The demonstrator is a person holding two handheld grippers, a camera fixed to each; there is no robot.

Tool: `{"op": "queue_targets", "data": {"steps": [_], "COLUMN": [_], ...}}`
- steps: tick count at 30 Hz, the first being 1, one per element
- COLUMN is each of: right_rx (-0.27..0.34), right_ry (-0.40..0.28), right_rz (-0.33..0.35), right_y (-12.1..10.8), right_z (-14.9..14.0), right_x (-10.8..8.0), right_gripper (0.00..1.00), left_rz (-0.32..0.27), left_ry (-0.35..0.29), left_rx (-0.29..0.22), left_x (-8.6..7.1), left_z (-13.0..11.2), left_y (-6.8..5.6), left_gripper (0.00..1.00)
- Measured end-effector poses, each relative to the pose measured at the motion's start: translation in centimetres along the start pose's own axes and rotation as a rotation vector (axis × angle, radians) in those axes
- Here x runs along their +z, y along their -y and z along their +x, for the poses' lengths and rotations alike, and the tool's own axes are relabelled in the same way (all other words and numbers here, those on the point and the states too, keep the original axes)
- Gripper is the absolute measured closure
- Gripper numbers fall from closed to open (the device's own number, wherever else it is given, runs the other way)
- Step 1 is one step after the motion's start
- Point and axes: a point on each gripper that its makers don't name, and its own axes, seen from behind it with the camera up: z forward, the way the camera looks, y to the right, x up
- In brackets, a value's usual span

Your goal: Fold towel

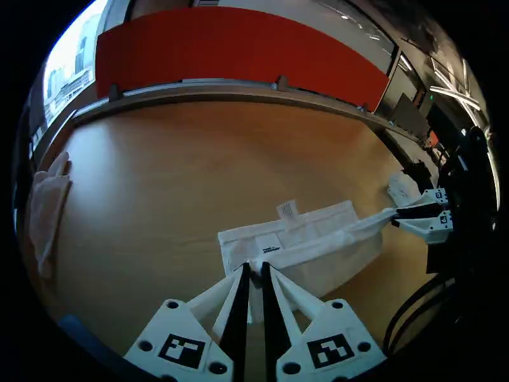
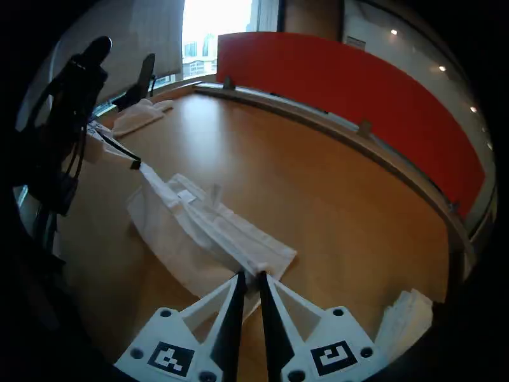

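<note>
Wooden desk (image 1: 159,172) carries a white towel (image 1: 305,242). The left gripper (image 1: 254,272) at six o'clock and the right gripper (image 1: 394,216) at three each pinch an end, apparently tensioning it for folding.

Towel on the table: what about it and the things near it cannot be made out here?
- Left gripper view: the towel corner inside the left gripper, covered by its fingers.
- Left gripper view: print on the towel's label, too small to read.
- Right gripper view: the cloth stack, cut off by the view's edge.
- Right gripper view: the towel end in the right gripper, hidden between its fingers.
</note>
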Motion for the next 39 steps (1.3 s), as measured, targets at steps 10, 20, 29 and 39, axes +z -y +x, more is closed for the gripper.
{"op": "queue_targets", "data": {"steps": [10,20,29,39], "right_rx": [0.045,0.076,0.092,0.105], "right_ry": [0.040,0.080,0.083,0.065], "right_rz": [-0.027,-0.070,-0.111,-0.136], "right_y": [-0.8,-1.8,-3.1,-4.1], "right_z": [-1.2,-2.2,-1.9,-0.8], "right_x": [2.7,5.1,6.0,5.9], "right_gripper": [0.82,0.71,0.54,0.32], "left_rz": [0.028,0.081,0.126,0.154], "left_ry": [0.021,0.024,0.033,0.011], "left_rx": [0.008,0.025,0.056,0.077], "left_x": [3.1,5.8,6.9,6.0], "left_z": [-1.1,-1.2,-0.6,1.2], "left_y": [0.9,2.4,3.6,4.8], "left_gripper": [0.87,0.75,0.66,0.36]}}
